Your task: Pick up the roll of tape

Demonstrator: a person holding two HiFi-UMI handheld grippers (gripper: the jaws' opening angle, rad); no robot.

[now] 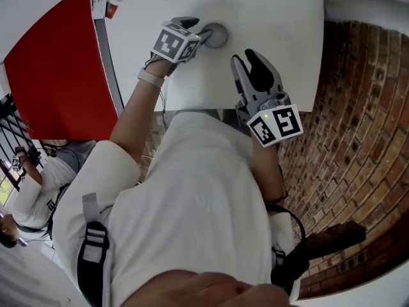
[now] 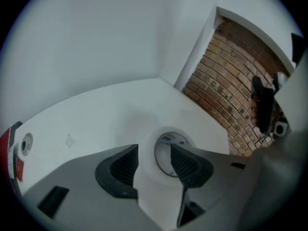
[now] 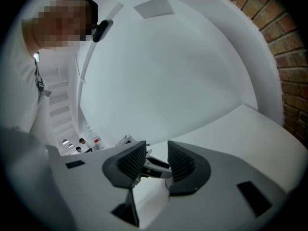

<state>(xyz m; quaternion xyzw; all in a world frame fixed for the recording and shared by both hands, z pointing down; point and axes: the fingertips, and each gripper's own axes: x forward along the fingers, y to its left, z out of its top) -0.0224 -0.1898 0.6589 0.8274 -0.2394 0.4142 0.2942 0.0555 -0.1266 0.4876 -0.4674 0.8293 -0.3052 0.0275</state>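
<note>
While you are leaning over the white table, you are holding the left gripper right at the roll of tape. The roll is lying flat on the tabletop, with the red panel off to your left and the brick floor off to your right.

In the left gripper view, the left gripper is pointing steeply down with its jaws standing wide apart. The roll of tape is sitting on the table just beyond them. Its pale left wall is showing in the gap between the jaws, the right jaw is covering part of its centre hole, and the left jaw is standing outside the ring. The pads are not pressing on the roll, and no view is showing whether either tip is touching it.

You are holding the right gripper over the table too, nearer your body and to the right of the roll, apart from it. Its jaws are also standing open. In the right gripper view, nothing is sitting between the jaws of the right gripper. Through the gap, the left gripper is showing farther along the table.
</note>
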